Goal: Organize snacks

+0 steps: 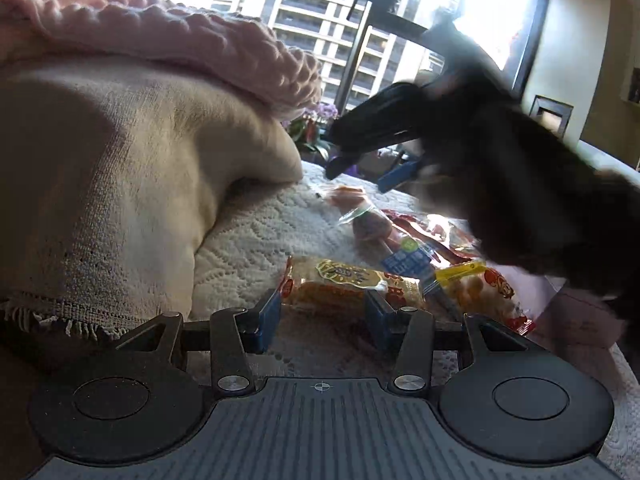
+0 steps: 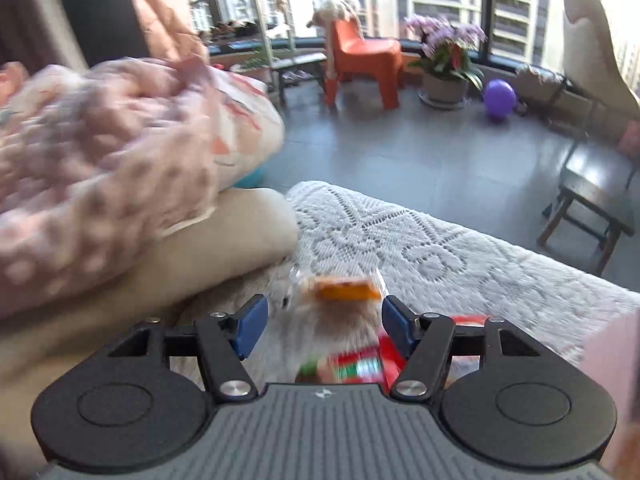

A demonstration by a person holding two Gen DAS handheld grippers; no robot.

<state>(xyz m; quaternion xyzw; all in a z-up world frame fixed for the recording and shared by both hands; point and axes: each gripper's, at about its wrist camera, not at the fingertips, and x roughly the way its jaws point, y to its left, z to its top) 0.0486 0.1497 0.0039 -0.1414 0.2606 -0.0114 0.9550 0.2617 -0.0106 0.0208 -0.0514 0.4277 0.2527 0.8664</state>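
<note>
Left tool (image 1: 322, 312): jaws parted wide, nothing between the blue pads. Just ahead of its fingertips, a yellow-and-red snack packet (image 1: 352, 284) lying flat on the white knitted cover (image 1: 256, 240). Ahead and right of that packet, a yellow-topped bag of round snacks (image 1: 484, 288), touching or overlapping a blue-labelled packet (image 1: 408, 258). Farther ahead, a clear-wrapped sausage-like snack (image 1: 360, 212) and a red packet (image 1: 420, 224) beside it. Left of the left tool, a beige cushion (image 1: 120, 184) with a pink bobbled blanket (image 1: 160, 32) on top.

Right tool (image 2: 322, 322), blurred in the left view at (image 1: 360, 170), up over the far snacks: jaws spread wide, empty. Directly ahead between its fingertips, a clear packet with an orange label (image 2: 340, 290) on the cover; under the tool and nearer, a red-and-green packet (image 2: 360, 364), blurred. Beyond the cover, an orange chair (image 2: 360, 56), a potted plant (image 2: 448, 60), a purple balloon (image 2: 499, 96).
</note>
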